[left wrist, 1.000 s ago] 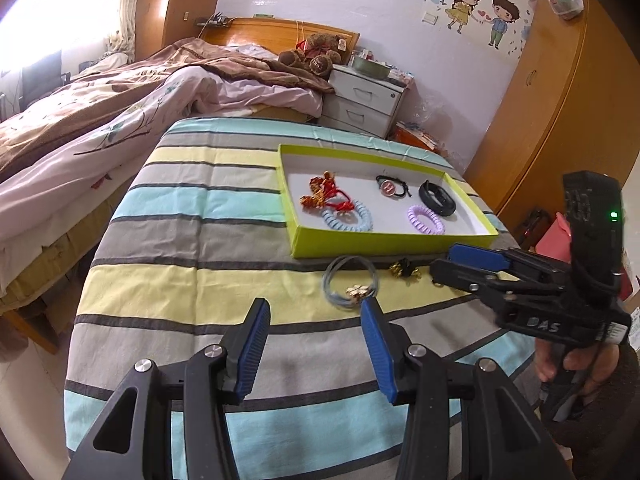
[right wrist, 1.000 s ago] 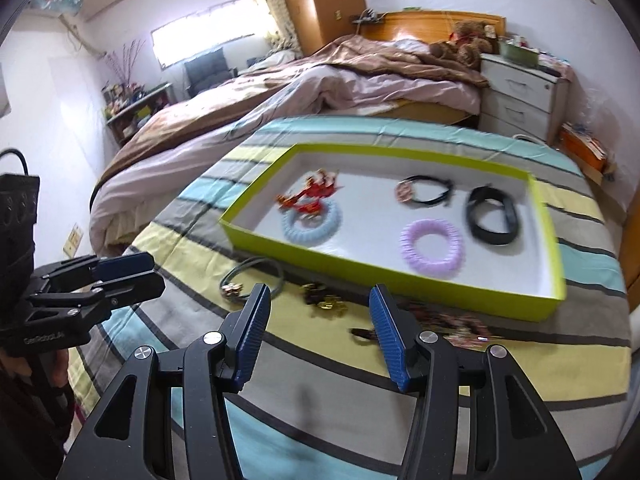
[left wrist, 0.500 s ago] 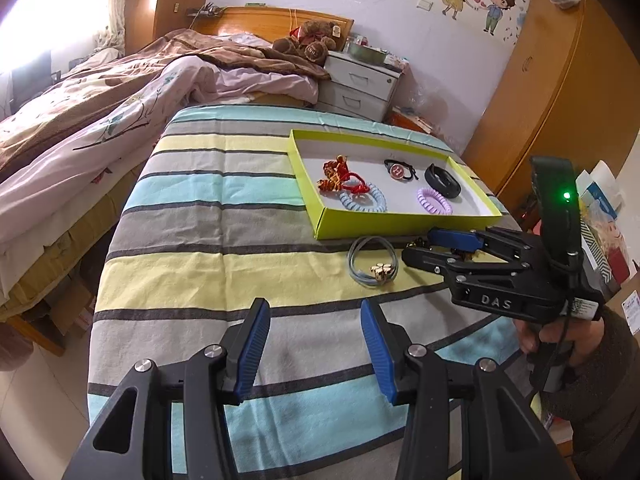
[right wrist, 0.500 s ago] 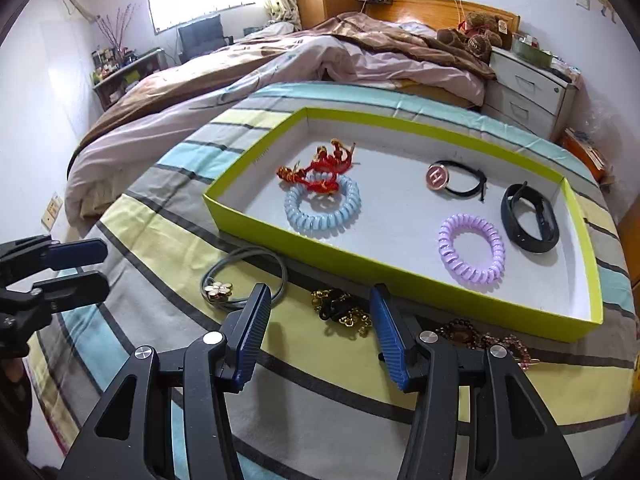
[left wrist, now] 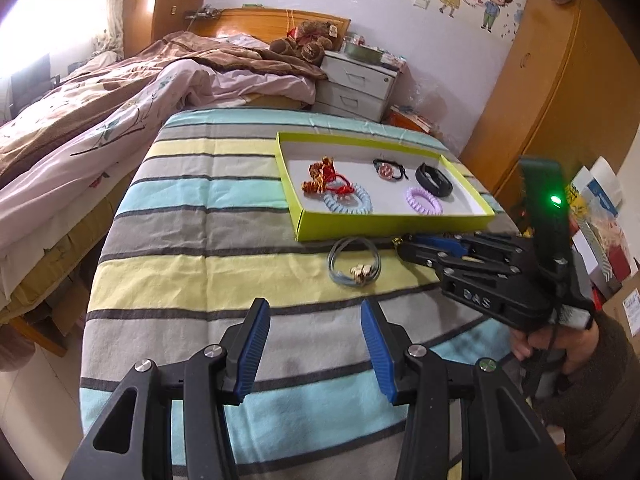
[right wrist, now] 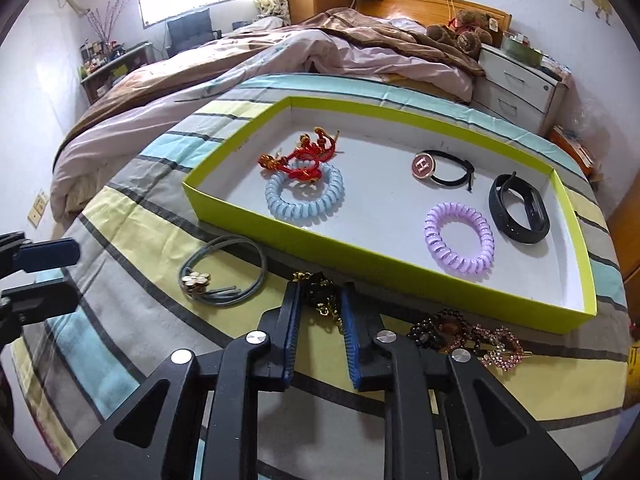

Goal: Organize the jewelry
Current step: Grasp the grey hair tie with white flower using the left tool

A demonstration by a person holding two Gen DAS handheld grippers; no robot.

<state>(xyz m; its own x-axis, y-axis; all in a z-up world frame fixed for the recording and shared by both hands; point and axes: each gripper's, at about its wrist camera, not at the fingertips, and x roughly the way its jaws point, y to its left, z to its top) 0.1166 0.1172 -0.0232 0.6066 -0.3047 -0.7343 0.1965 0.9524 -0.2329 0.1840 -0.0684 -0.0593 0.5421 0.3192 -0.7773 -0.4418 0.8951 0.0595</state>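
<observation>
A black and gold hair piece [right wrist: 320, 298] lies on the striped cloth just in front of the lime tray [right wrist: 360, 258]. My right gripper [right wrist: 320, 292] is down on it, jaws closing, with the piece wedged between the blue pads. A grey hair tie with a flower charm [right wrist: 224, 276] lies to its left. Beaded and rhinestone pieces [right wrist: 468, 336] lie to its right. My left gripper [left wrist: 313, 308] hovers open over the cloth, holding nothing, short of the grey hair tie [left wrist: 354, 266]. In the left wrist view the right gripper [left wrist: 412, 246] covers the black and gold piece.
The lime tray [left wrist: 380, 228] holds a red knotted ornament [right wrist: 300, 158], a blue coil [right wrist: 304, 196], a purple coil [right wrist: 460, 236], a black band [right wrist: 518, 208] and a black tie with a round charm [right wrist: 424, 166]. A bed lies to the left, a nightstand [left wrist: 356, 88] behind, a wardrobe at right.
The right gripper has dropped onto the black and gold piece and its jaws have narrowed from wide open to close around it. The left gripper has stayed open in place.
</observation>
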